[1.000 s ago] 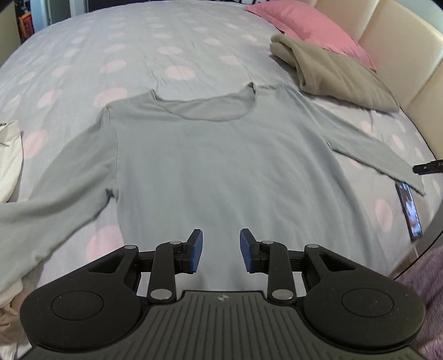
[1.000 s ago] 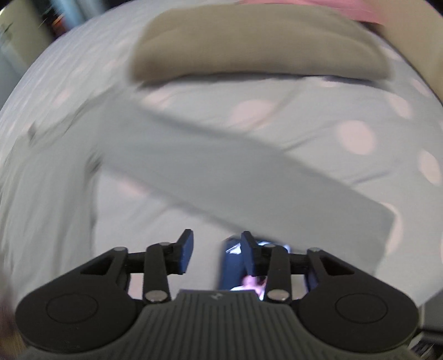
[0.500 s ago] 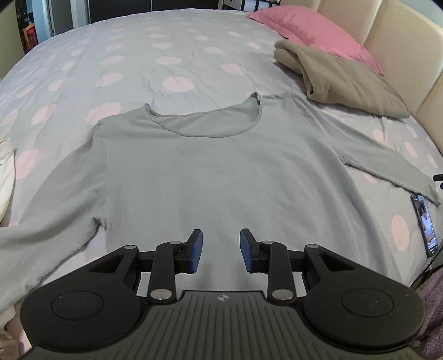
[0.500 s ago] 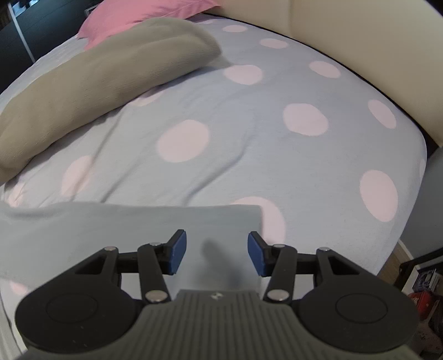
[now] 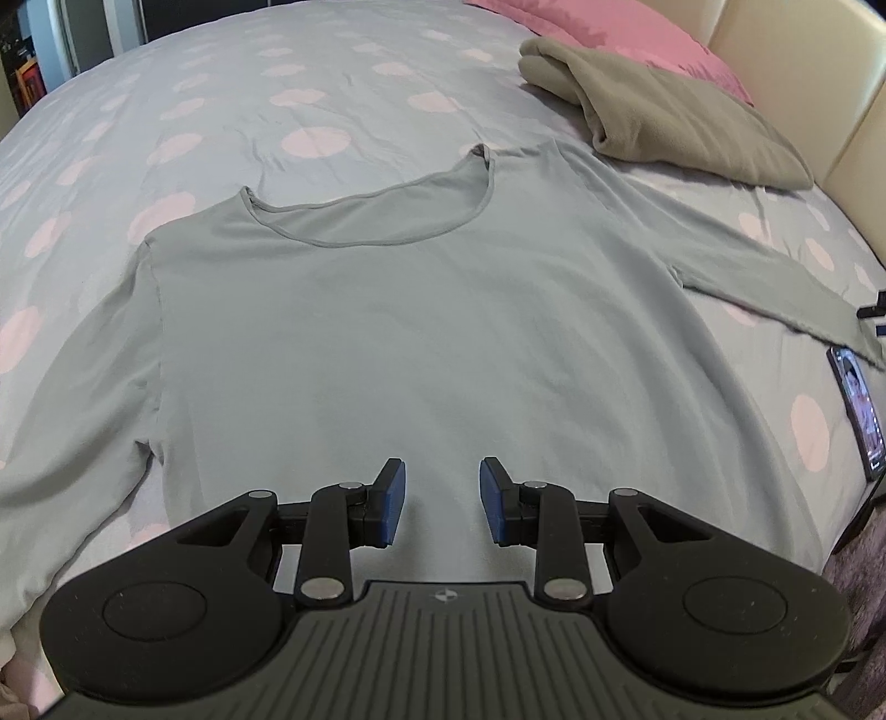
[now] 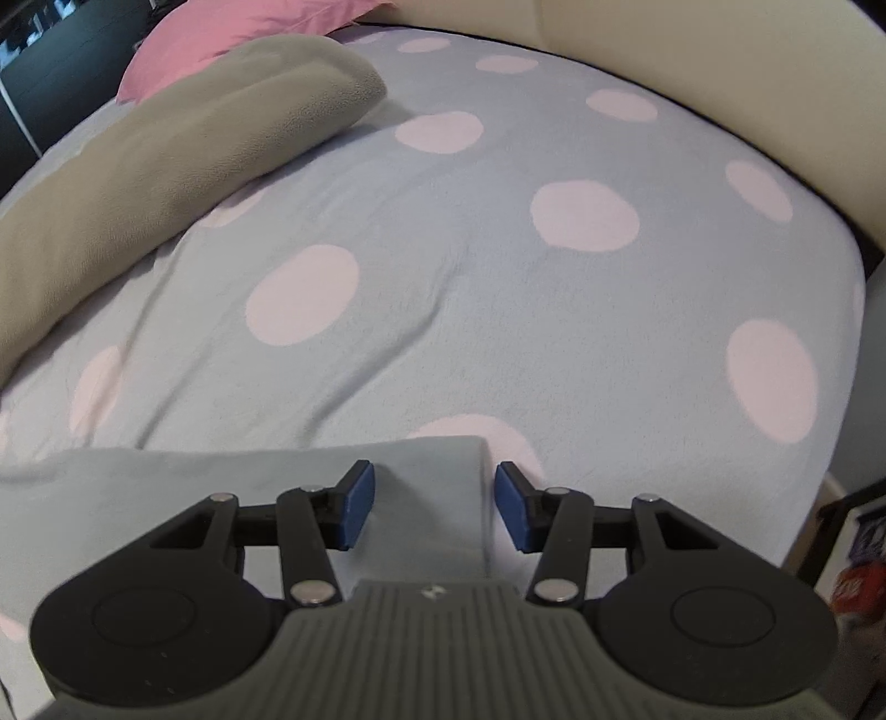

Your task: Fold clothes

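Shirt (image 5: 421, 310) of thin, smooth grey-green knit lies flat, front up, on the bedspread (image 5: 310, 72), its scooped neckline toward the far side and both long sleeves spread outward. The bedspread is soft pale blue fabric with round pink dots, lightly creased. A thick olive fleece (image 5: 675, 116) sits folded beyond the right shoulder, just touching a pink pillow (image 5: 609, 33); a padded cream headboard (image 6: 692, 61) curves behind. A phone (image 5: 861, 410) lies near the right cuff (image 6: 432, 471), a flat, square-ended strip.

The left gripper (image 5: 441, 498) hovers over the lower middle of the shirt, its blue pads apart with nothing between them. The right gripper (image 6: 433, 507) is spread over the cuff end, the pads straddling the fabric without pinching it.

Compared with a second ago, the left view sits lower and closer to the hem, so the shirt fills more of it. The right view, then blurred and aimed at the fleece, now looks sharply down on the cuff and the bed's corner.
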The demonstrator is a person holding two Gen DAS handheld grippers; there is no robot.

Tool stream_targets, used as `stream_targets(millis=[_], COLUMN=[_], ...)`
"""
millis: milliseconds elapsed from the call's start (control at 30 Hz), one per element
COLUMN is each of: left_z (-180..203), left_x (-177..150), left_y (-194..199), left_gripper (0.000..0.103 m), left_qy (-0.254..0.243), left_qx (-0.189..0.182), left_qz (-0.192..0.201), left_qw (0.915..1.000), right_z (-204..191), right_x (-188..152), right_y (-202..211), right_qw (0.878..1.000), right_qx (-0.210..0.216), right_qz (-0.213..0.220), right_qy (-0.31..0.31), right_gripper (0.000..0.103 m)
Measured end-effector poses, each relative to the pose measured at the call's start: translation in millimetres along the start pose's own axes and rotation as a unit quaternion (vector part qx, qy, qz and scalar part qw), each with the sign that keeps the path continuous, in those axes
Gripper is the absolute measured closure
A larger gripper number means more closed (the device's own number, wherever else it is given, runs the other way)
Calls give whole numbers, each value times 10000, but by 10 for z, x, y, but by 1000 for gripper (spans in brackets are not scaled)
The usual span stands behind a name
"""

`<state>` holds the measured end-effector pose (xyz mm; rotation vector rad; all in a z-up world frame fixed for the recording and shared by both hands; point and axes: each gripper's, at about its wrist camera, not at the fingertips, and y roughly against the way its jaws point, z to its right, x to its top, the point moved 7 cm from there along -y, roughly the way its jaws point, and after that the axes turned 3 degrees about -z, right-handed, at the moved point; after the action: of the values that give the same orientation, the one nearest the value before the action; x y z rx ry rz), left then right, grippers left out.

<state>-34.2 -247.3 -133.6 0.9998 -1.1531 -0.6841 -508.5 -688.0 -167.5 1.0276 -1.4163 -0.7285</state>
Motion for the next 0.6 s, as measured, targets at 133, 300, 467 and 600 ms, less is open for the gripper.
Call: stream_targets(millis=[133,300,467,600], left_z=[30,70,86,110], left_x=[19,78,155,221], left_y=[-26,-30,17,92], left_gripper=[76,76,76,76], left_qy=[-64,-106,28,56], left_qx=[23,45,-45,-102], left_qz=[-6,44,179,338], left_qw=[10000,9999,9998,9994], right_z=[-123,-453,-1088,-1762], right_x=[1,8,-54,-208], right_y=[50,294,694,984], right_qw=[9997,9972,9870,9699], right_qx=[249,733,1523,2194], right_qz=[-22,149,251,187], right_qy=[18,21,457,1037], right_gripper=[92,92,92,92])
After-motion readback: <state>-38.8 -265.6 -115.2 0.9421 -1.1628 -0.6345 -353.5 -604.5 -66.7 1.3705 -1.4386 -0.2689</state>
